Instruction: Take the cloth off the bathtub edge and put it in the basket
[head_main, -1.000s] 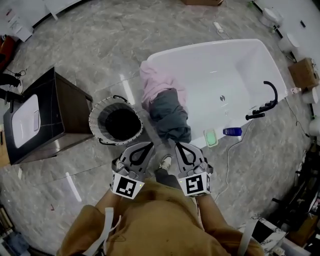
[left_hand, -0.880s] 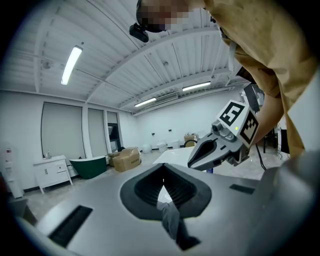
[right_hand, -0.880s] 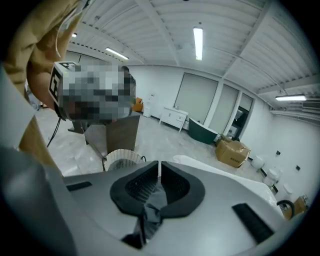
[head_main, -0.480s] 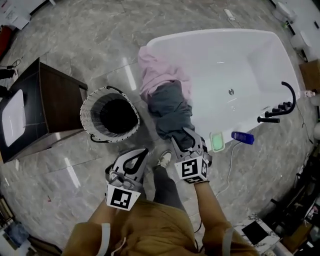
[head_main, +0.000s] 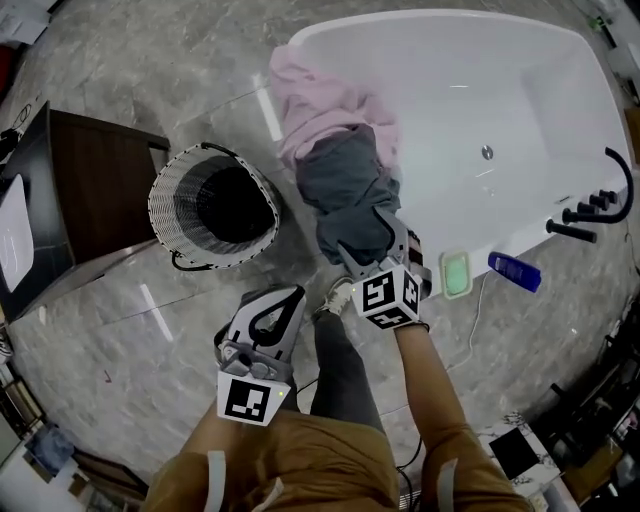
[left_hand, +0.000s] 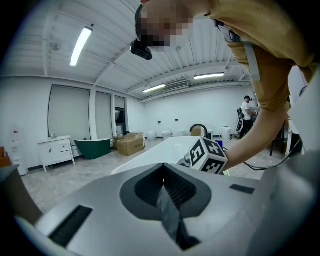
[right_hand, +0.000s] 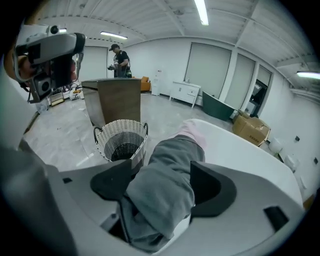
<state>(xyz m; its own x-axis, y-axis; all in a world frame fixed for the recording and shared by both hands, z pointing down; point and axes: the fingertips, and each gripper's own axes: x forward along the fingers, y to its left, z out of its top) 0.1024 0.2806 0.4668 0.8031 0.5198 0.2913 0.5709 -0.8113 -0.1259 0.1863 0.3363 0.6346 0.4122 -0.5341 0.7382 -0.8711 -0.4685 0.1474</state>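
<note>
"Cloth first: where does it lie?"

"The grey cloth (head_main: 345, 195) hangs over the bathtub (head_main: 500, 40) edge, and its lower end sits right between the jaws of the right gripper (head_main: 375, 255). Those jaws are wide apart and opening, one on each side of the fold, with no clear squeeze on it."

"And a second ago?"

"Then that gripper was drawn back by the person's body, level with the other one and short of the cloth. Now it is reached forward onto it."

"What lies around it?"

"A pink cloth (head_main: 320, 105) is draped just beyond the grey one, ahead of the jaws. The basket (head_main: 160, 195) stands on the floor to the gripper's left. A green soap dish (head_main: 456, 272) sits just to its right on the tub edge, and a blue bottle (head_main: 515, 270) lies further right."

"The other one?"

"The left gripper (head_main: 262, 325) hangs behind and to the left, jaws closed together on nothing, about where it was."
</note>
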